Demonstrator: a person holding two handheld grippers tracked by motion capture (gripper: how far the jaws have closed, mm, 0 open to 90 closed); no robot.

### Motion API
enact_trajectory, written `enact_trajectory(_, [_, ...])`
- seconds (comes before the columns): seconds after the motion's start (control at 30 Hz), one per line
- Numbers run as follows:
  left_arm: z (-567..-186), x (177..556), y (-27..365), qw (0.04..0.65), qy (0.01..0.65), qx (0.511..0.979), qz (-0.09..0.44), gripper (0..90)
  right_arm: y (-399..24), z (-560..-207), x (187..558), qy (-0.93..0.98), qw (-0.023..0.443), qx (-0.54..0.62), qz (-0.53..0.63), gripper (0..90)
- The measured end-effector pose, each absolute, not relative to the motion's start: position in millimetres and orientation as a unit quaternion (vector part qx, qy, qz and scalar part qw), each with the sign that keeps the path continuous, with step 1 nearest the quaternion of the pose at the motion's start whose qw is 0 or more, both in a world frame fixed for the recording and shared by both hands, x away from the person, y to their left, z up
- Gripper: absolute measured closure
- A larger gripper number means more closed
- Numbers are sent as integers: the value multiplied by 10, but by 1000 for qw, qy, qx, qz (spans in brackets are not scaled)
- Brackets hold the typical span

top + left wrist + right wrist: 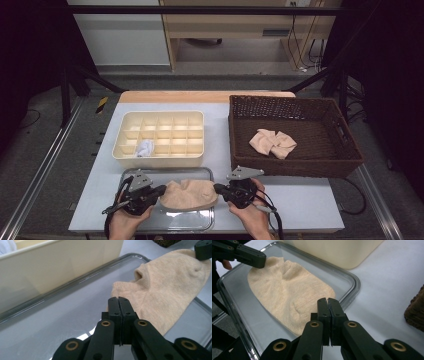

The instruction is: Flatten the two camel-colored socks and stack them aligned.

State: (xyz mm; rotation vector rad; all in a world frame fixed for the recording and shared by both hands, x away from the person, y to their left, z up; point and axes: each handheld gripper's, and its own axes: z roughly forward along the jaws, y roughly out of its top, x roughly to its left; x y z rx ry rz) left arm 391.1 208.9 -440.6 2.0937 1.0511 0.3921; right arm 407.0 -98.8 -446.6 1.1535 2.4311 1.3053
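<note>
Worktop (310,200) first: white, with a dark wicker basket (350,150) at two o'clock holding a crumpled beige cloth (273,142), a cream divided box (159,135) at ten o'clock with a white bundle (145,148) in one front cell, and a steel tray (200,222) at six o'clock. On that tray lies the sock (188,194), beige, soft knit, flattened but rumpled, with a fold or opening puckered near its far edge.

Both tools are at the sock now. The left gripper (161,190) sits at its nine o'clock end, jaws pressed together with the knit edge right at their tips. The right gripper (218,188) is at the three o'clock end, jaws likewise closed tight, tips on the sock's edge. Whether either has actually pinched fabric, I cannot tell; the tips meet the cloth, but no knit shows between them.

This looks like the taking-hold step, one end each, probably to fold or roll it. Next move, I'd say, calls for a sure pinch on both ends, then bringing one end toward the other without dragging the sock off the slick tray.
</note>
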Motion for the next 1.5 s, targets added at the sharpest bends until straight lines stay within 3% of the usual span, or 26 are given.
enact_trajectory(0.57, [-4516, 3953, 2011, 345, 408, 831, 154, 888, -923, -4683, 4100, 825, 74, 398, 393, 890])
enact_trajectory(0.63, [-4525, 3954, 2012, 345, 409, 830, 158, 882, -918, -4701, 4099, 825, 71, 400, 394, 855])
enact_trajectory(0.8, [-4523, 3959, 2074, 356, 416, 820, 169, 732, -988, -4678, 4072, 804, 73, 412, 423, 674])
enact_trajectory(1.0, [-4583, 3973, 2066, 349, 423, 822, 154, 702, -980, -4817, 4065, 797, 58, 424, 425, 601])
enact_trajectory(1.1, [-4613, 3972, 2022, 339, 418, 829, 152, 715, -954, -4850, 4052, 798, 59, 423, 426, 612])
enact_trajectory(1.5, [-4610, 3974, 1946, 316, 412, 841, 151, 855, -958, -4874, 4041, 781, 12, 440, 443, 852])
